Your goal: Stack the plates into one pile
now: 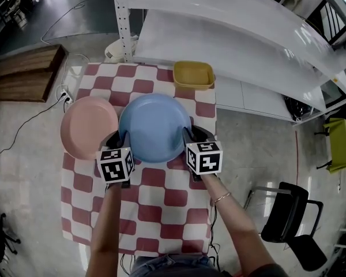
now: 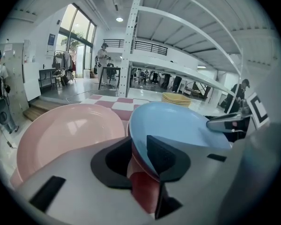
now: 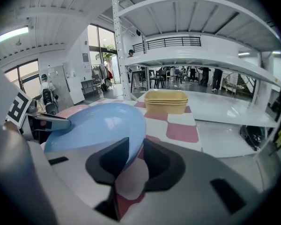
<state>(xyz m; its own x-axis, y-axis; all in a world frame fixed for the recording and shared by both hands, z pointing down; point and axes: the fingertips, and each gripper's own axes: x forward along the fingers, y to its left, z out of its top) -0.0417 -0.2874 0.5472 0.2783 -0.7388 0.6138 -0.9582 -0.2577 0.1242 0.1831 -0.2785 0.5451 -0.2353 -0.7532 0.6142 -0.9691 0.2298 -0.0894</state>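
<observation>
A blue plate (image 1: 155,126) sits at the middle of the checked table (image 1: 155,201), its left edge next to a pink plate (image 1: 87,126). My left gripper (image 1: 120,138) is at the blue plate's left rim. In the left gripper view the rim (image 2: 178,125) lies against the right pad with a gap to the other, so that gripper (image 2: 138,156) is open around it. My right gripper (image 1: 190,136) is shut on the plate's right rim (image 3: 98,125), seen between its jaws (image 3: 136,161). The pink plate (image 2: 65,135) lies flat on the cloth.
A yellow bowl stack (image 1: 193,75) stands at the table's far right edge. White metal shelving (image 1: 236,45) rises just behind the table. A black chair (image 1: 288,212) stands on the floor to the right, a wooden platform (image 1: 23,74) to the left.
</observation>
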